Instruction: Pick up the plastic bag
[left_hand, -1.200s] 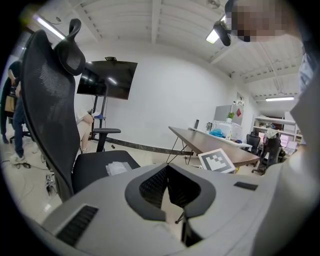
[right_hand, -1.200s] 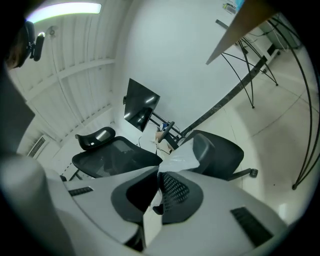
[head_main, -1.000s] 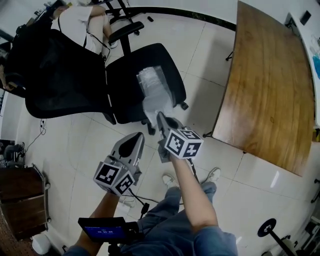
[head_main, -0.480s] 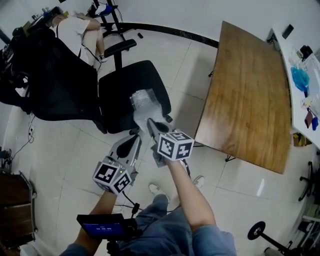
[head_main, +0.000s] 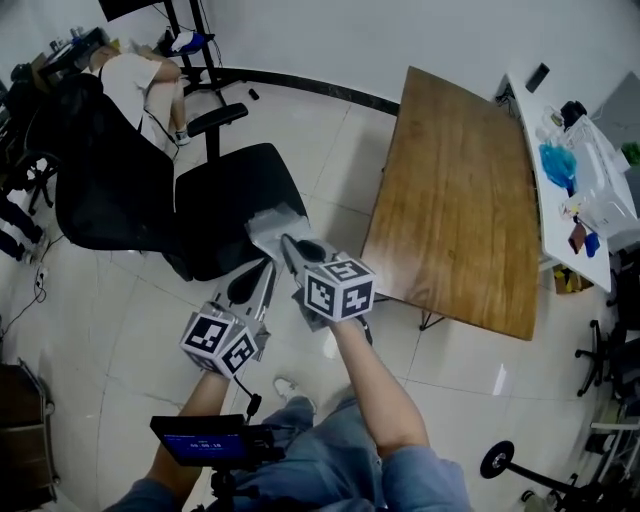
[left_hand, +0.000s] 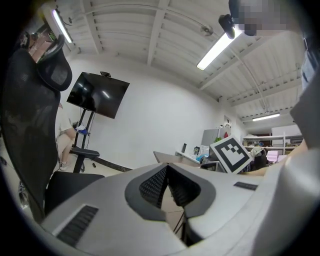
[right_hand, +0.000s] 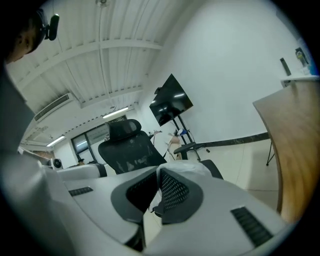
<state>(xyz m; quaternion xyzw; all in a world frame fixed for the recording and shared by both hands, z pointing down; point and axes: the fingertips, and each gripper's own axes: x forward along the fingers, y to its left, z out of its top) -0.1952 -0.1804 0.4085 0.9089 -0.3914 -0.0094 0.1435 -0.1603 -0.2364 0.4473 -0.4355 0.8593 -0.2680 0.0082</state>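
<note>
From the right gripper (head_main: 288, 245), whose plastic bag (head_main: 272, 222) hangs over the near corner of the black office chair (head_main: 225, 200), that chair's seat and tall back block everything from 9 to 11 o'clock, with a seated person (head_main: 130, 80) just behind. The wooden table (head_main: 460, 190) closes off 1 to 4 o'clock, and a cluttered white desk (head_main: 612, 205) stands beyond it. Bare tiled floor (head_main: 342, 135) leaves an open lane at 12 o'clock between chair and table, and more free floor spreads at 7 to 8 o'clock, outside the left gripper (head_main: 266, 272).
</note>
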